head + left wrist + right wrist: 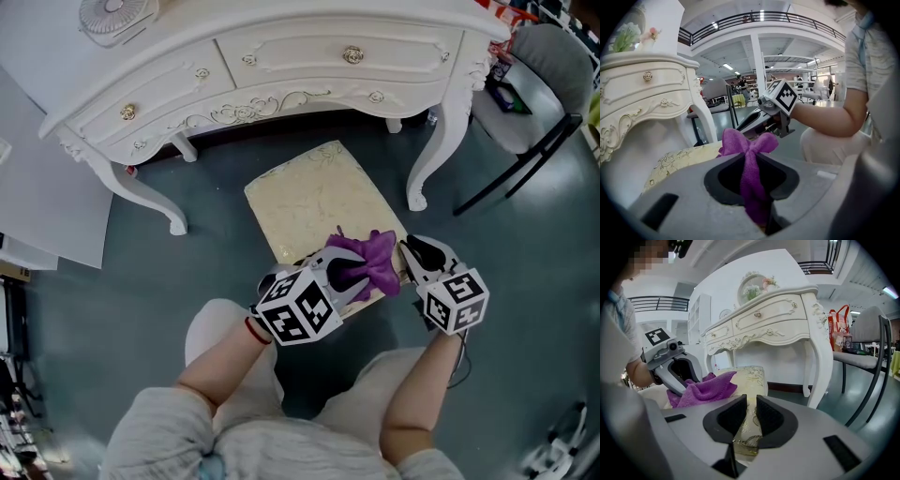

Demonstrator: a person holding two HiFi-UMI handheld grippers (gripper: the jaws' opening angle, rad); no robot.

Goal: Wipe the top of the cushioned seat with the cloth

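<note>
The cushioned seat point(314, 197) is a cream, patterned square pad in front of the dressing table, also visible in the right gripper view point(751, 376) and the left gripper view point(675, 161). A purple cloth point(367, 261) lies bunched on its near right part. My left gripper point(354, 274) is shut on the cloth point(749, 140), which hangs pinched between its jaws point(749, 164). My right gripper point(419, 253) sits at the seat's near right corner, jaws closed on the seat's gold-trimmed edge point(746, 442). Its jaw tips point(750, 411) stand just right of the cloth point(701, 390).
The white carved dressing table point(281, 66) stands right behind the seat, with a curved leg point(433, 159) close to the seat's right side and another point(150, 202) at left. A grey chair with a black frame point(534, 89) is at far right. My knees point(220, 337) are just below.
</note>
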